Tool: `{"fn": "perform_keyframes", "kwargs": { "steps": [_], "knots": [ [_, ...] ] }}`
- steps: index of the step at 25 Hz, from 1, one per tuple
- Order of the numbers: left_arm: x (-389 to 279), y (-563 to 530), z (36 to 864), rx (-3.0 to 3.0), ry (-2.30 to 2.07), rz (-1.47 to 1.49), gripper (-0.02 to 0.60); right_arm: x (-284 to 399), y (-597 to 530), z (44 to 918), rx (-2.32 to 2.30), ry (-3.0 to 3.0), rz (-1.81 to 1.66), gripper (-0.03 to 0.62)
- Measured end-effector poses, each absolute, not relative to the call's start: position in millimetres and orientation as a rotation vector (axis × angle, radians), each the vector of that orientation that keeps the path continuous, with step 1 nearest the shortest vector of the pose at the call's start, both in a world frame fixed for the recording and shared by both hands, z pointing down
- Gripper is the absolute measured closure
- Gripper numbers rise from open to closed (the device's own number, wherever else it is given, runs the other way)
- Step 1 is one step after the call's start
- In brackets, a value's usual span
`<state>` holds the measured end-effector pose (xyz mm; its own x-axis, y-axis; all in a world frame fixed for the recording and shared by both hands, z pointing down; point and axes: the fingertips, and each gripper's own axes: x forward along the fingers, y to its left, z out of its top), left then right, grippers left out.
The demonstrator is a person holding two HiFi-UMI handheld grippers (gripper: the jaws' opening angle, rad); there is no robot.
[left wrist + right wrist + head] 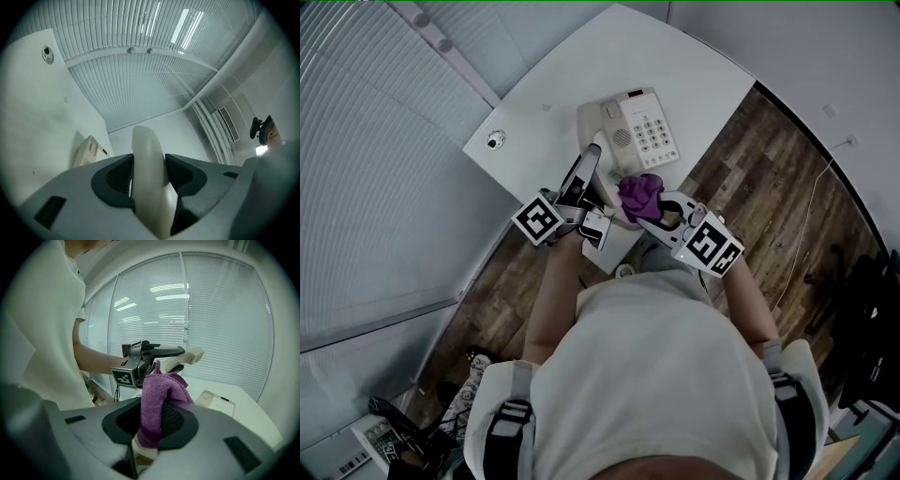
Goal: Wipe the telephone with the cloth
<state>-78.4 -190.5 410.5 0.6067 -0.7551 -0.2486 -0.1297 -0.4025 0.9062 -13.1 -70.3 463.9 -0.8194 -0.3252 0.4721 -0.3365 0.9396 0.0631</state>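
Observation:
A cream telephone base (639, 129) with a keypad sits on the white table (694, 66). Its handset (587, 172) is lifted off the base, and my left gripper (579, 187) is shut on it. In the left gripper view the handset (149, 173) fills the gap between the jaws, with the base (87, 151) low at the left. My right gripper (652, 212) is shut on a bunched purple cloth (639, 194), held close beside the handset's near end. In the right gripper view the cloth (157, 411) stands up between the jaws, just before the left gripper (161, 351) and the handset (188, 357).
A small round fitting (495, 141) is set in the table near its left corner. Window blinds (366, 141) run along the left. Wood flooring (787, 187) lies to the right, with a thin cable (811, 202) trailing across it. The table edge is right in front of the person.

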Motion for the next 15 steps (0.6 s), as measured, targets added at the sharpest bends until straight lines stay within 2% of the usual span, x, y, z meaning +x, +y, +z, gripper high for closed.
{"fn": "perform_keyframes", "kwargs": {
  "steps": [15],
  "knots": [
    [-48,-235,477,1.913,-1.033,-0.395,0.359,36,-136,458,0.915,-2.513,0.007,0.510]
  ]
}}
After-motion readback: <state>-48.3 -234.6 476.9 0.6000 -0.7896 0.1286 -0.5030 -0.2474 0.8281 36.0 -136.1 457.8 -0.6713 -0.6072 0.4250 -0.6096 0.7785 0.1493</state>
